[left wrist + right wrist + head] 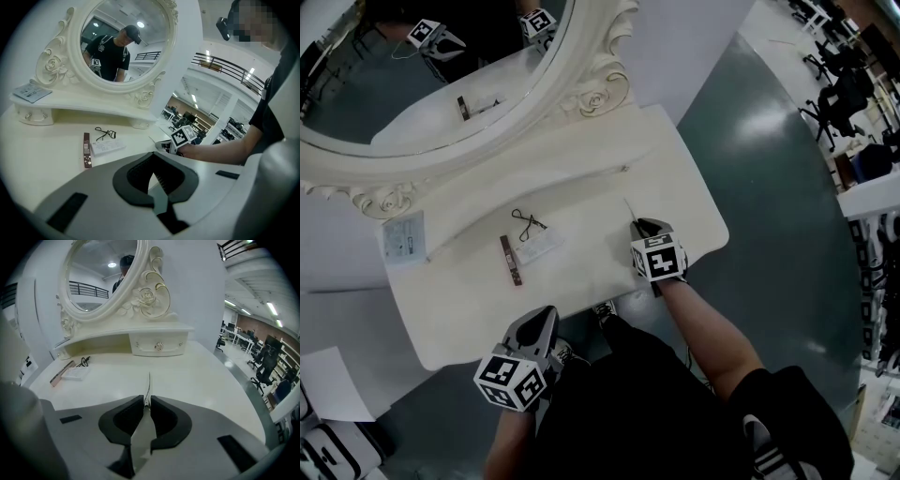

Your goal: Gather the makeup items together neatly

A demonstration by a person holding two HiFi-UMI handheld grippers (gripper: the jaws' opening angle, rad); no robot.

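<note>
Jaws of the right gripper (147, 401) were pressed together on a thin white strip (149, 384), seen edge-on and sticking out past the tips toward the back of the dressing table (201, 373). In the head view this gripper (645, 225) was over the right part of the tabletop, near its right edge, with the strip (629, 208) showing as a fine pale line ahead of it.

The left gripper (153, 155) had its jaws closed tip to tip with nothing between them. It hung at the table's front edge, left of the middle (547, 314), well apart from the right one.

The other makeup items lay in one small group around the middle of the tabletop – a dark slim stick (511, 261) lying lengthwise front to back, a white packet (539, 246) just beside it on the right, and an eyelash curler (528, 222) at the packet's far edge.

Behind them a raised shelf (487, 197) ran along the back of the table, with a leaflet (403, 236) at its left end – and above it stood the oval mirror (600, 94) in its carved cream frame.
</note>
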